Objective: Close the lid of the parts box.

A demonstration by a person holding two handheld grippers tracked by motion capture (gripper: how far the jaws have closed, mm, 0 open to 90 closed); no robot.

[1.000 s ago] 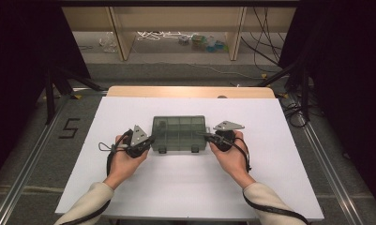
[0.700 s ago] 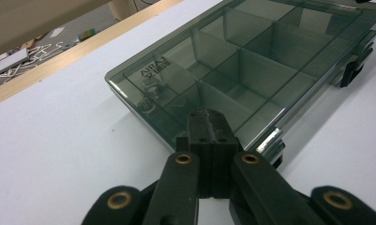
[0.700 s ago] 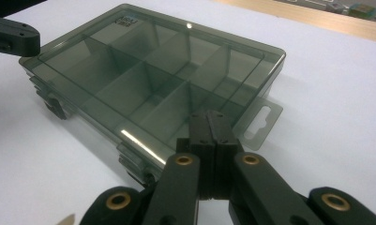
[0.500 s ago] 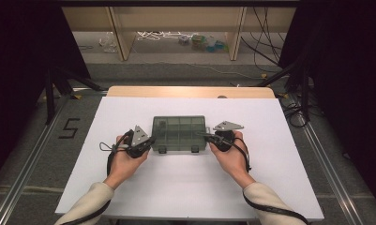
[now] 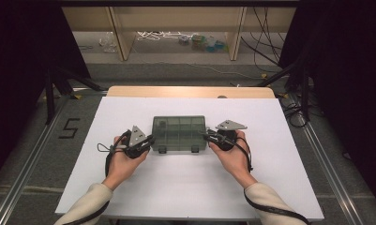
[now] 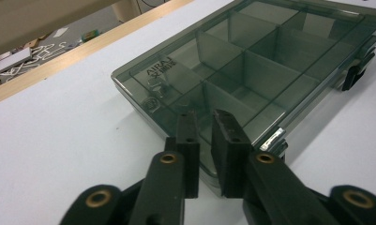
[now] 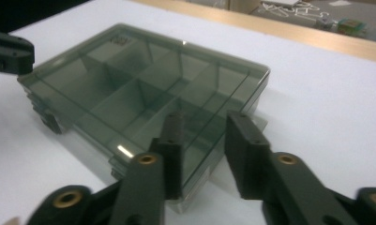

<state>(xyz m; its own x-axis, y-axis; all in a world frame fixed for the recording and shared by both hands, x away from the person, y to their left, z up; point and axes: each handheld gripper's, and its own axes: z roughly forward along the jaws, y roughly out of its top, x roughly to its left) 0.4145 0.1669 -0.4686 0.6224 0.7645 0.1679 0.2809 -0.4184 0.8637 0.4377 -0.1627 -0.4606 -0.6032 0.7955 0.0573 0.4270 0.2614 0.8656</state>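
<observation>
- The left gripper sits at the left short end of the smoky compartment box, held low over the white table by the person's left hand. In the left gripper view its jaws have just been opening and stand a narrow gap apart; the box's near edge lies in front of and beneath the fingertips, and the pads are not pressing on it.
- The compartment box (lid closed, dividers showing through the tinted plastic) lies flat near the middle of the table, between the two grippers, with its two latches on the side nearest the person.
- The right gripper is at the box's right short end, in the right hand. Its jaws have also just been opening and stand wider apart than the left pair; in the right gripper view the box's corner reaches into the gap between them, with no pad clamped on it.
- Beyond the box's far side, the table's wooden edge runs across.
</observation>
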